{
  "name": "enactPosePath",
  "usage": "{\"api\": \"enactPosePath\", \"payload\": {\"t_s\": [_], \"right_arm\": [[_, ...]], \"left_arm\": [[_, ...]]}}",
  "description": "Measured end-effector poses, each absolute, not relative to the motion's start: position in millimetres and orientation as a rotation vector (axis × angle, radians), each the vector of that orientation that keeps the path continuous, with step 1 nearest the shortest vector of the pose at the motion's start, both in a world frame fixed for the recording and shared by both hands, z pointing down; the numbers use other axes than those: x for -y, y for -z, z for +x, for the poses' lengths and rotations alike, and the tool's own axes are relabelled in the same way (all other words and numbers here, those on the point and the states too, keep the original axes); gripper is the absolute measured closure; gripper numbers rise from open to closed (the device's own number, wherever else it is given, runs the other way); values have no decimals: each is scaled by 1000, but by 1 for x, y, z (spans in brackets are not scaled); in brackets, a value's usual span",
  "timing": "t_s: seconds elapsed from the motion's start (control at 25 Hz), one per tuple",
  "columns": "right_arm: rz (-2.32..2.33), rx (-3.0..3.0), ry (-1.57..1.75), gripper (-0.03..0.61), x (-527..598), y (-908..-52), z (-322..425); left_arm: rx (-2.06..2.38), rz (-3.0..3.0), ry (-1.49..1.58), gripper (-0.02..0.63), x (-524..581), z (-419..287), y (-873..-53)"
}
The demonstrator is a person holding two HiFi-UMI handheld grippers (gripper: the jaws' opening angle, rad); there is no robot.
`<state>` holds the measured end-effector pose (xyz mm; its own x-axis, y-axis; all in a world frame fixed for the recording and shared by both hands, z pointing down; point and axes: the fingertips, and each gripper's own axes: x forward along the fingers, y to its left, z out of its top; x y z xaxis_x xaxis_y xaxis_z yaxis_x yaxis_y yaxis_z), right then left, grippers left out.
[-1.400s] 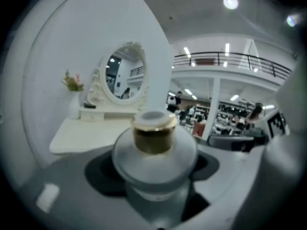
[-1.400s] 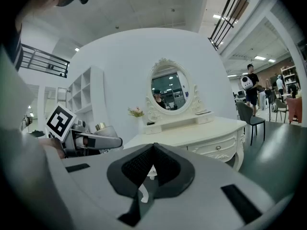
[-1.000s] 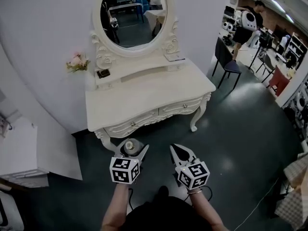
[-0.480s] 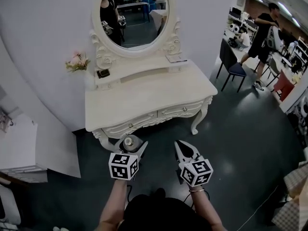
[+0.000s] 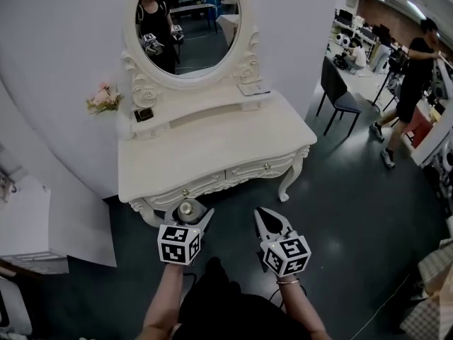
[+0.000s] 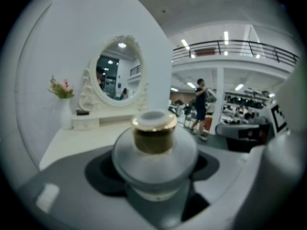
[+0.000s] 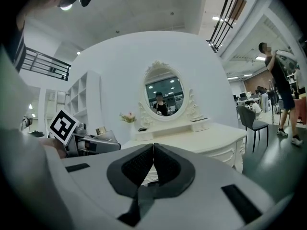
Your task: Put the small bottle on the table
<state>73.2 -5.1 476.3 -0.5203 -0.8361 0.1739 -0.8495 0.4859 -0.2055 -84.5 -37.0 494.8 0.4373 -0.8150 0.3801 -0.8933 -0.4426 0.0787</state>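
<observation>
1. Since a moment ago we have stepped a little closer to the white worktop (image 5: 212, 151). The person (image 5: 414, 62) far off on the right has walked further along the room.
2. Our left tongs (image 5: 192, 218) squeeze the small bottle (image 6: 154, 143) from both sides. It has a round pale body and a gold ring under a white cap.
3. The small bottle is held up in the air, right by the worktop's front edge and not resting on it.
4. Our right tongs (image 5: 265, 217) are pressed tight together with nothing between them, just beside the left ones.
5. The worktop is smooth, with curly drawers along the front and bent legs.
6. At its back runs a low shelf with a small dark box (image 5: 144, 114) on it. Pink flowers (image 5: 104, 98) stand at the left end.
7. A big oval mirror (image 5: 187, 23) rises above the shelf, against a white wall (image 5: 64, 48).
8. The floor (image 5: 354, 211) is dark and a bit shiny. A dark chair (image 5: 336, 91) stands to the right of the worktop.
</observation>
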Motion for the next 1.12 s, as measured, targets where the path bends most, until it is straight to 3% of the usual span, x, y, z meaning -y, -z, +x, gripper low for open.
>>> {"api": "enactPosePath", "payload": {"t_s": [1.12], "right_arm": [[1619,2569,-419,574,266,-481,66]], "left_arm": [[1344,2518,-473,272,323,-74,-492]]}}
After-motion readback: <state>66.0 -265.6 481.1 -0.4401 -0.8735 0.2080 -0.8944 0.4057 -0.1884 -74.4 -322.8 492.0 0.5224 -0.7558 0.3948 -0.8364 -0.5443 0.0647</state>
